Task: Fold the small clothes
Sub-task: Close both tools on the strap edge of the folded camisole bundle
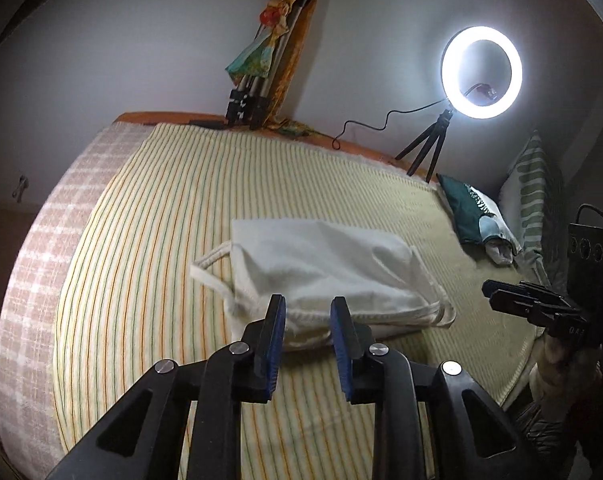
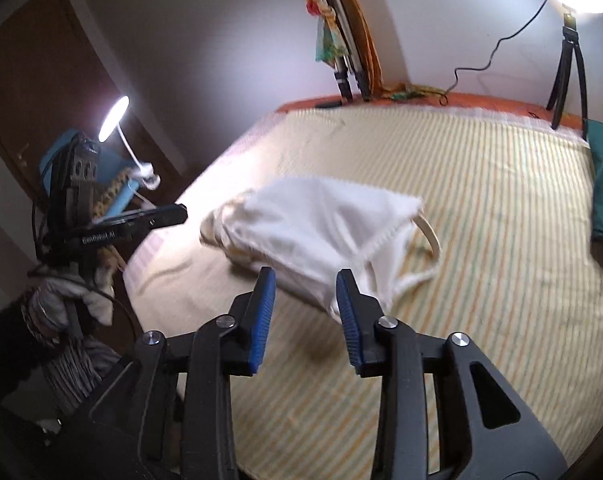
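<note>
Both grippers empty above a part-folded garment; next grip not yet taken.

Left wrist view: the left gripper (image 1: 307, 312) stands with jaws parted, holding nothing; the white cotton sleeveless vest with corded straps (image 1: 317, 268) lies just ahead of its tips on the striped yellow bedspread (image 1: 161, 208). Recommend closing on the near hem through both layers. Right wrist view: the right gripper (image 2: 306, 286) is likewise spread and empty, the vest just beyond; take the strap-side edge squarely and lift evenly to avoid dragging.
</note>
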The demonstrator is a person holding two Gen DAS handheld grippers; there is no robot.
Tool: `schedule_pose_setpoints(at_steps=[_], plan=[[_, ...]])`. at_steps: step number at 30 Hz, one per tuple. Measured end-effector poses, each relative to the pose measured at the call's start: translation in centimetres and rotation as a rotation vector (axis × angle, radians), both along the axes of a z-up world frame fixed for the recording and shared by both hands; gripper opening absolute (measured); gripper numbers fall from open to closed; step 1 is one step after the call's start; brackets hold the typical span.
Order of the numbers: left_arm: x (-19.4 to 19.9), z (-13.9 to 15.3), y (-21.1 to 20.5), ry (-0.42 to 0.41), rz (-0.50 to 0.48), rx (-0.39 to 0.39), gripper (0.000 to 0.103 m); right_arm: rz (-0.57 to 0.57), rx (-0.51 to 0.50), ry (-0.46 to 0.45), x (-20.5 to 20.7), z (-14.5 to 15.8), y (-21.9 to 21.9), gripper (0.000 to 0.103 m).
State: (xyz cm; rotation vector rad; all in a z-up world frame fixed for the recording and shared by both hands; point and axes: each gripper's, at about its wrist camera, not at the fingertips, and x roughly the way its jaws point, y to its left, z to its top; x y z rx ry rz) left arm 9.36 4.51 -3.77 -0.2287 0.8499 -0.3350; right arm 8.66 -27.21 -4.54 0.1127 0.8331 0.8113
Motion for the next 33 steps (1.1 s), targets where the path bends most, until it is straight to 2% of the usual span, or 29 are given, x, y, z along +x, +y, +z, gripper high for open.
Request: schedule_pose_setpoints(at_steps=[3, 5, 8, 11, 15, 18, 22, 25, 29, 31, 33], plan=[[2.5, 0.0, -1.1, 0.006, -0.010, 0.011, 0.027, -0.013, -0.018, 0.014, 2.1, -0.4, 2.1, 0.034], [4.4, -1.1, -1.7, 0.041, -0.003, 0.029, 0.027, -0.027, -0.052, 0.028, 3.3, -1.1, 3.5, 0.034], [6.4, -3.4, -1.4, 0.106, 0.030, 0.001, 0.027, -0.042, -0.087, 0.066, 4.6, -2.4, 4.4, 0.034], [7.0, -5.3, -1.0, 0.164, 0.032, -0.005, 0.027, -0.053, -0.130, 0.106, 5.2, -3.8, 4.3, 0.034], [5.8, -6.7, -1.0, 0.205, -0.002, 0.053, 0.027, -0.031, -0.183, 0.138, 4.8, -5.1, 4.3, 0.034], [4.2, -6.9, -0.6, 0.210, -0.012, 0.092, 0.027, -0.022, -0.224, 0.130, 4.0, -5.6, 4.0, 0.034], [2.5, -7.1, -0.1, 0.212, -0.022, 0.131, 0.027, -0.024, -0.229, 0.157, 3.1, -6.1, 3.3, 0.034], [1.6, -7.2, -0.3, 0.202, -0.037, 0.176, 0.027, -0.026, -0.285, 0.122, 2.3, -5.8, 3.6, 0.034], [0.9, -6.7, -0.5, 0.192, -0.040, 0.187, 0.028, -0.028, -0.294, 0.077, 1.7, -4.6, 3.8, 0.035], [0.5, -5.6, -0.4, 0.160, -0.033, 0.173, 0.031, -0.041, -0.291, 0.026, 1.6, -3.6, 3.7, 0.039], [0.6, -4.3, -0.1, 0.117, -0.010, 0.156, 0.037, -0.061, -0.268, -0.008, 2.0, -2.9, 3.3, 0.049]])
